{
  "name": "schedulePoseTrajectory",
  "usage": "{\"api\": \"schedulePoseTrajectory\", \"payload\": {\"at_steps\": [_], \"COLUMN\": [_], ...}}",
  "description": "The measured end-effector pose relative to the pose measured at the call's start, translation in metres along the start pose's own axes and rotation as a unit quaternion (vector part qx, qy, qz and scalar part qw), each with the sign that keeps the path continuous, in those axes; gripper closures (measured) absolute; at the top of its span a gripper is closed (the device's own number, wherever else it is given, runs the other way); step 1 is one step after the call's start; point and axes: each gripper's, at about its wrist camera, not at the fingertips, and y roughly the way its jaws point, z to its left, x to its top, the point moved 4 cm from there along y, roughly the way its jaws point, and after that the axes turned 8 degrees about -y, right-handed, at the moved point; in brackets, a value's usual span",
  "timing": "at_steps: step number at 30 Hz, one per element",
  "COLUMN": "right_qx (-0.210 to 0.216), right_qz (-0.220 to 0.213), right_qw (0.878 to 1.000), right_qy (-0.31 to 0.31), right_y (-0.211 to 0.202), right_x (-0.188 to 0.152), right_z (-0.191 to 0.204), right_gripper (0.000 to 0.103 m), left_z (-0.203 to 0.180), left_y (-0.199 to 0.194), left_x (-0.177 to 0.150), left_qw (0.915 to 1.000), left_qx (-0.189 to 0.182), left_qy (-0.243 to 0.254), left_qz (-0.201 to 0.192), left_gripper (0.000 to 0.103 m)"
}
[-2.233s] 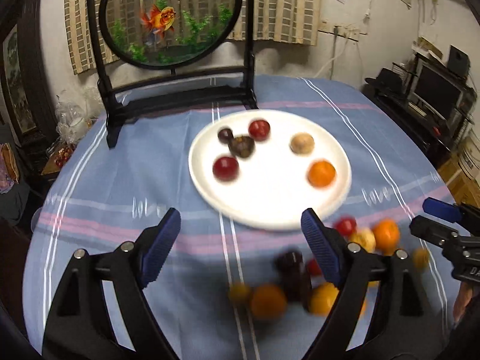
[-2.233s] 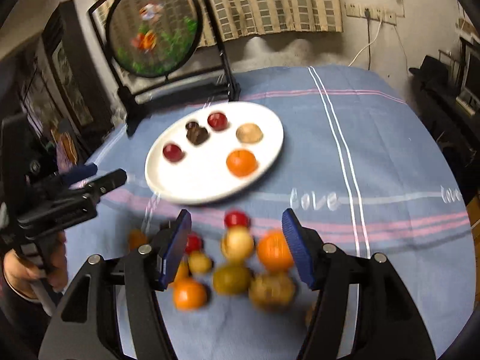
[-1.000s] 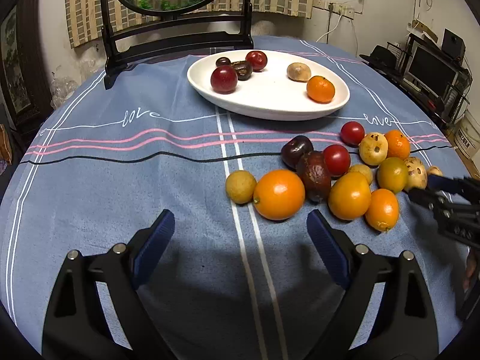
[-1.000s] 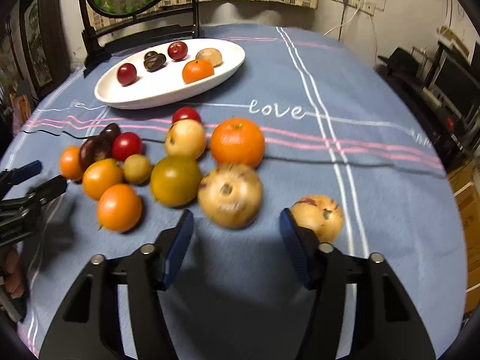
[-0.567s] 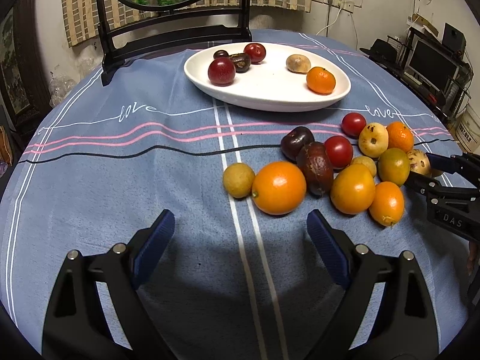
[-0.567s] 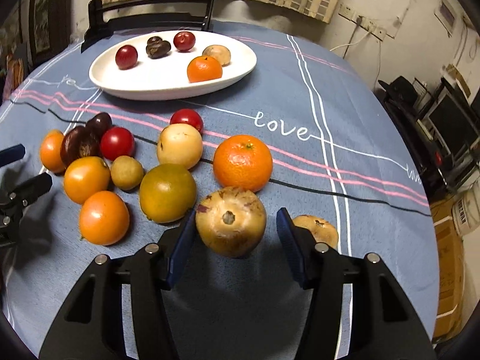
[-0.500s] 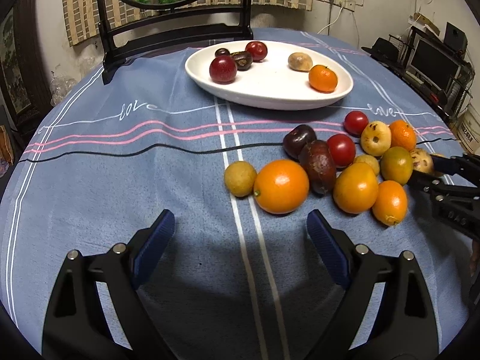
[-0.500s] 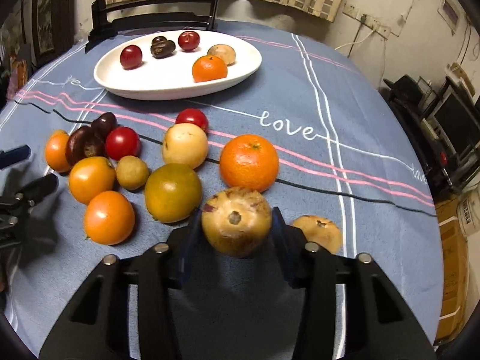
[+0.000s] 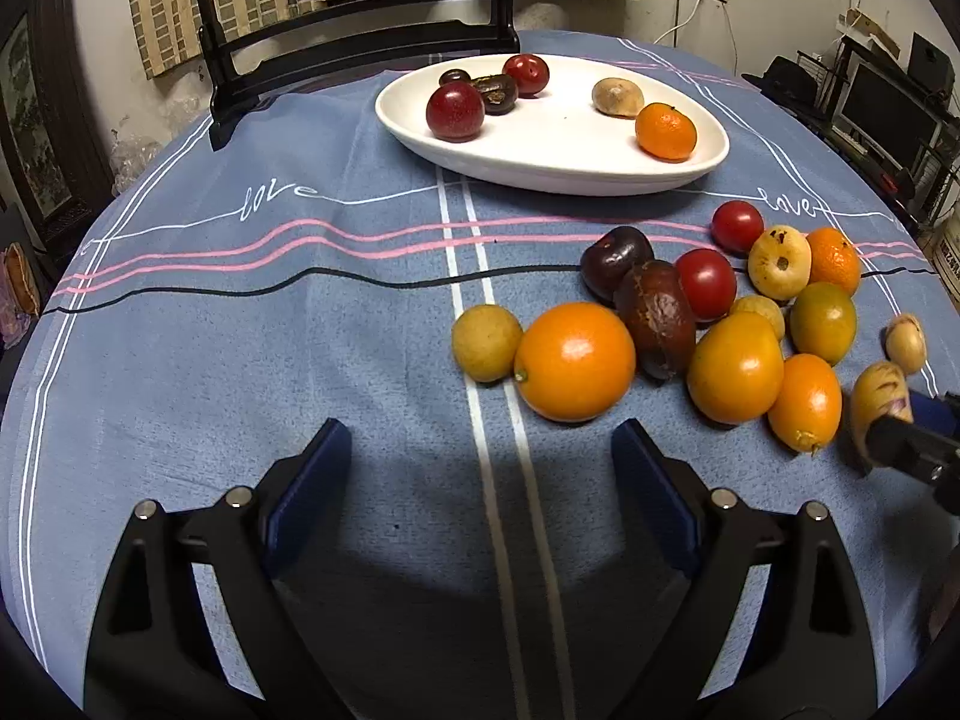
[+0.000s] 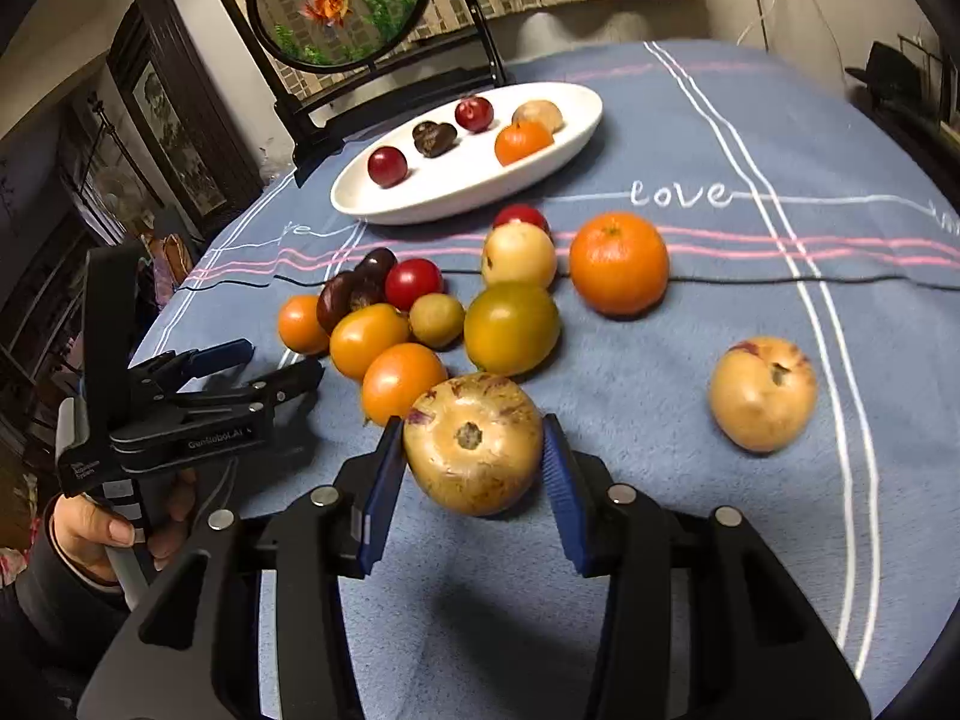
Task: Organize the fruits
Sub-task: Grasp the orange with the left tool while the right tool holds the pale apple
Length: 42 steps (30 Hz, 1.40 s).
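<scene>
Fruit sorting under way on a blue striped tablecloth. Right gripper closed on a tan, purple-streaked melon, blue pads pressed to either side of it, fruit raised clear of the cloth with its shadow below. Just beyond the melon, a loose cluster of fruit: a small orange tomato nearly touching the melon, a greenish-yellow round fruit behind it, a large orange farther back and to the right. A second streaked melon alone on the cloth, right of the gripped one and well apart from the cluster. Behind the cluster, a white oval plate carrying red plums, a dark fruit, a tangerine and a pale brown fruit. Left gripper spread wide with nothing between its pads, poised over bare cloth just short of a big orange fruit and a small yellow-green fruit at the cluster's near left edge. Behind the plate, a black-framed round fish panel.
</scene>
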Motion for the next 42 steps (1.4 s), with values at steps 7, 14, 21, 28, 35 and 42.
{"api": "schedulePoseTrajectory", "payload": {"at_steps": [7,14,21,28,35,42], "right_qx": [0.025,0.027,0.028,0.029,0.028,0.027], "right_qz": [-0.013,-0.024,-0.024,-0.024,-0.025,-0.023], "right_qw": [1.000,0.999,0.999,0.999,0.999,0.999], "right_qy": [0.005,-0.007,-0.007,-0.009,-0.010,-0.007], "right_y": [-0.007,-0.013,-0.012,-0.011,-0.011,-0.010], "right_x": [-0.002,-0.002,-0.001,0.000,0.000,0.000], "right_z": [-0.001,0.003,0.003,0.004,0.004,0.003], "right_gripper": [0.058,0.058,0.058,0.058,0.058,0.058], "left_z": [0.000,-0.010,-0.010,0.002,0.013,0.015], "left_y": [0.004,0.009,0.012,-0.013,-0.033,-0.026], "left_x": [0.007,0.017,0.025,0.014,-0.002,-0.005], "left_qw": [0.9998,0.9996,0.9988,0.9989,0.9987,0.9976], "left_qx": [0.002,0.009,0.002,-0.025,-0.043,-0.063], "left_qy": [-0.018,-0.026,-0.047,-0.038,-0.025,-0.027], "left_qz": [0.010,0.010,0.012,-0.007,-0.014,-0.001], "left_gripper": [0.012,0.025,0.039,0.039,0.039,0.037]}}
